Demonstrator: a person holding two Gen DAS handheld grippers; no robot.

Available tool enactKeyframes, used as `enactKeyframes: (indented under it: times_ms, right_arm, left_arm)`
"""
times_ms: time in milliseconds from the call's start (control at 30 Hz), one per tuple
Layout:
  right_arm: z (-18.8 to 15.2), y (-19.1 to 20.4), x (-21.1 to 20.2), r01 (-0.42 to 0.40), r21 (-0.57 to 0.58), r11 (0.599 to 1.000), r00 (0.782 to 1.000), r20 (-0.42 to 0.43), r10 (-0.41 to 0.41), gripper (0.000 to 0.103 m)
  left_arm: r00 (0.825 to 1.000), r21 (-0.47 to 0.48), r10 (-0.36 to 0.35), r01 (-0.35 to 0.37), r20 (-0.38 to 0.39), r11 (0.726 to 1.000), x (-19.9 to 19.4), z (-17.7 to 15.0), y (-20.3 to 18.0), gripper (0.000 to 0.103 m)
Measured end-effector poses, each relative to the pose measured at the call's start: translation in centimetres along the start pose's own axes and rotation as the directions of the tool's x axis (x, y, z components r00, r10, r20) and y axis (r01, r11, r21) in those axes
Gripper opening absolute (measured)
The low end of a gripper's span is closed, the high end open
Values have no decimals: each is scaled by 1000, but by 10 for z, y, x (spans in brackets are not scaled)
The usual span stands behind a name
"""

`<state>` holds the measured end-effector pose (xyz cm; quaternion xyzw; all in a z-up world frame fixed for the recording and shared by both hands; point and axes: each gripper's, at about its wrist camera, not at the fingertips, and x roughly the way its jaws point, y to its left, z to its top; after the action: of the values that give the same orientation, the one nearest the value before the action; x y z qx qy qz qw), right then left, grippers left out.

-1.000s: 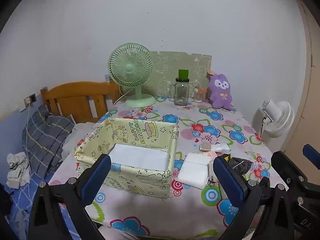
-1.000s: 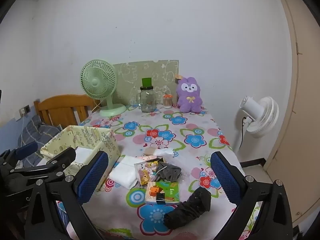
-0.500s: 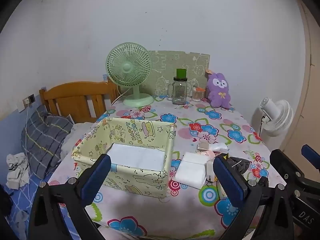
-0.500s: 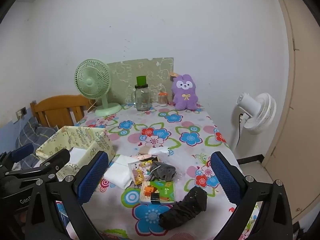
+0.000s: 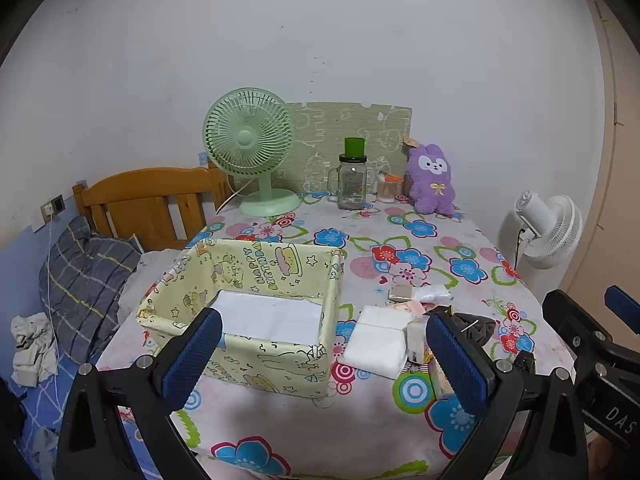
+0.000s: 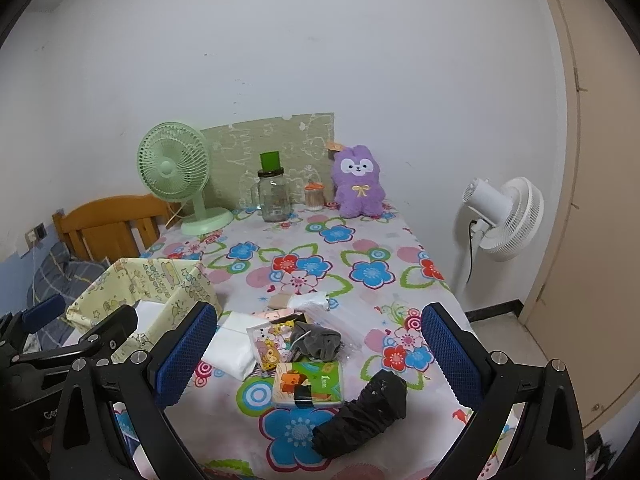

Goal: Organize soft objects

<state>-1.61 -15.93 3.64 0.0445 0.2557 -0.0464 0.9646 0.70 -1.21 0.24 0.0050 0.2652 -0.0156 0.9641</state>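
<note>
Both grippers hover above the near edge of the table [image 6: 360, 240], which wears a flowered cloth. Left gripper [image 5: 324, 360]: jaws spread wide, holding nothing. Right gripper [image 6: 320, 360]: jaws spread wide too, nothing between them.

Yellow fabric box [image 5: 256, 280] sits at the table's 9 o'clock side, open top, with a white folded pad [image 5: 272, 316] lying flat inside. Just beside the box at its 3 o'clock, a second white pad [image 5: 376, 340] lies on the cloth, apart from the box wall.

In the right wrist view a clutter pile sits at table centre-front: a grey scrunchie [image 6: 316, 340] rests on a cartoon-print packet [image 6: 268, 348], and a green booklet [image 6: 308, 384] is at 6 o'clock of those, touching the packet. Black rolled sock [image 6: 360, 416] is at 5 o'clock of the booklet, near the table's front edge.

Far edge, 12 o'clock: green desk fan [image 6: 176, 168], glass jar with green lid [image 6: 274, 192], purple plush rabbit [image 6: 358, 180] upright against the wall. White floor fan [image 6: 504, 216] stands off the table at 3 o'clock.
</note>
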Motion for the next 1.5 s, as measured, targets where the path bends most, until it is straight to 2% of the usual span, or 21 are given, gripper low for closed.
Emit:
enactKeyframes:
  times_ms: [400, 1500]
  right_arm:
    - [2, 3, -4, 18, 1, 1000, 1000, 15, -18, 103]
    - [4, 3, -4, 25, 2, 1000, 1000, 17, -25, 103]
  left_arm:
    - [1000, 3, -24, 24, 5, 1000, 1, -3, 1, 103]
    - [1000, 11, -21, 21, 6, 1000, 2, 0, -1, 102]
